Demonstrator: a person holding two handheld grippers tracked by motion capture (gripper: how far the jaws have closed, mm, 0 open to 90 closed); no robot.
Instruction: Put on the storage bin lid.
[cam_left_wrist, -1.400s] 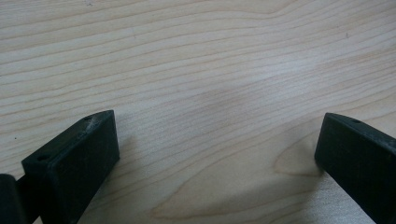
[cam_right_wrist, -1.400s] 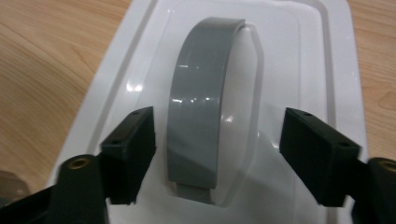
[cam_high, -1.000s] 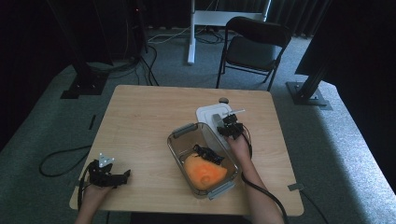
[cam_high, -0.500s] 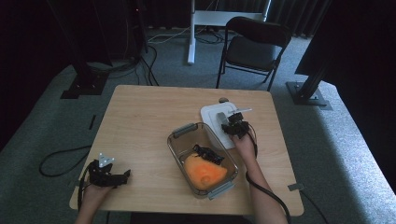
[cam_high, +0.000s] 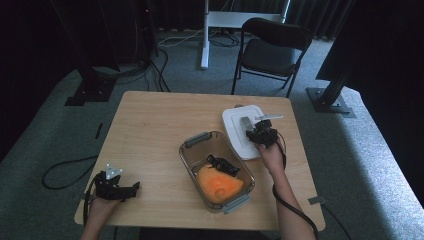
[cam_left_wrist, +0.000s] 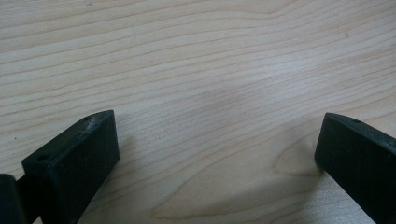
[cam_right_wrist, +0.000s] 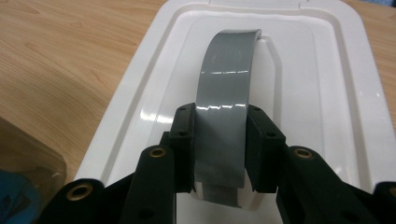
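Observation:
A white lid (cam_high: 234, 125) with a grey strap handle (cam_right_wrist: 227, 79) is at the table's right side. My right gripper (cam_high: 260, 131) is shut on that handle, and in the right gripper view its two jaws (cam_right_wrist: 220, 121) press on the strap's sides. Left of the lid stands a clear box (cam_high: 190, 150) with grey clips. Inside it lie an orange lump (cam_high: 218, 184) and a black tangled thing (cam_high: 222, 164). My left gripper (cam_high: 125, 189) rests open at the table's near left corner. Bare wood lies between its jaws (cam_left_wrist: 215, 140).
The wooden table (cam_high: 160, 120) has free room across its left and far parts. A black chair (cam_high: 272, 47) stands behind the far right edge. Cables (cam_high: 65, 170) trail on the grey floor at the left.
My right gripper has moved right and a little up with the lid's handle in its jaws, and the lid has shifted right with it. The left gripper has stayed put.

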